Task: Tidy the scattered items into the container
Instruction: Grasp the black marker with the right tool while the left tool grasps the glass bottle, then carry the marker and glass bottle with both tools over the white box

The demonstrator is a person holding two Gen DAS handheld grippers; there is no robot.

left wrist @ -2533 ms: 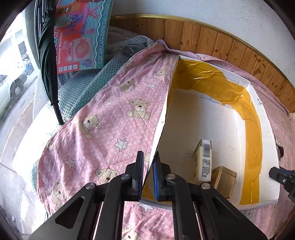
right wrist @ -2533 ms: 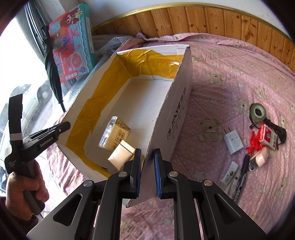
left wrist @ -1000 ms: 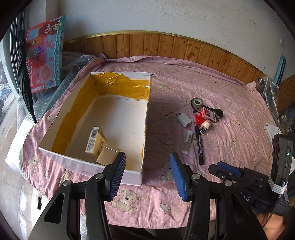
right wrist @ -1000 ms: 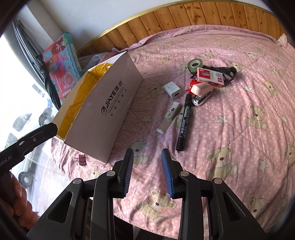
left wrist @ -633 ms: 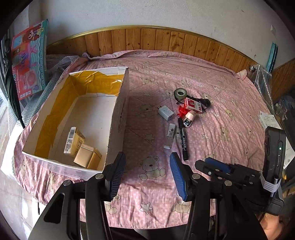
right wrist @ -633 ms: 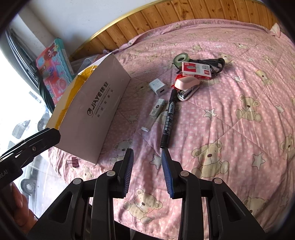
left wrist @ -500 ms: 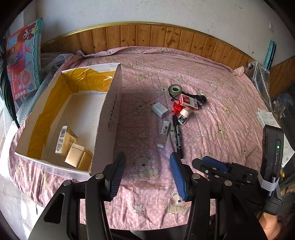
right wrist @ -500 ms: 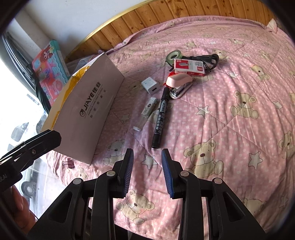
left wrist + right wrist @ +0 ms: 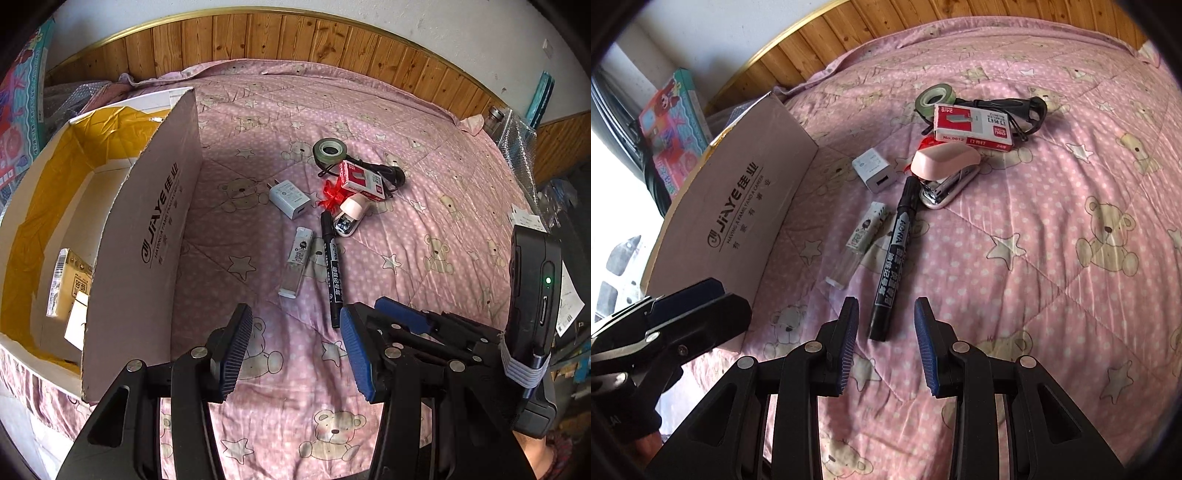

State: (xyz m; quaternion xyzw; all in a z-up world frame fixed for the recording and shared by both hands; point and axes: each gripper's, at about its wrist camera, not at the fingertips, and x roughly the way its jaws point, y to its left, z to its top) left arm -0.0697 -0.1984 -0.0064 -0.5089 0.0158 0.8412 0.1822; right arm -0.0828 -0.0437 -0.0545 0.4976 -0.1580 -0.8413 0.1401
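Low in the right wrist frame, the right hand-held gripper (image 9: 882,341) hangs with its blue pads spread moderately wide and empty, the butt of the black marker pen (image 9: 894,257) lying just ahead between them on the pink teddy-bear bedspread (image 9: 1052,229). That pen looks light, stiff and smooth, so it may roll; a pinch across the middle of the barrel seems safest. Beside it lies a slim white lighter (image 9: 858,238), then a white plug-in charger (image 9: 874,170), a pink stapler (image 9: 942,170), a red staple box (image 9: 973,123), a black cable (image 9: 1015,107) and a green tape roll (image 9: 935,96) toward the upper middle. The white cardboard box with yellow lining (image 9: 144,221) fills the left of the left wrist frame, two small cartons inside. The left hand-held gripper (image 9: 293,349) is wide open, holding nothing.

Compared with half a second ago, both cameras have closed in on the scatter, and the marker now sits nearly between the right pads.
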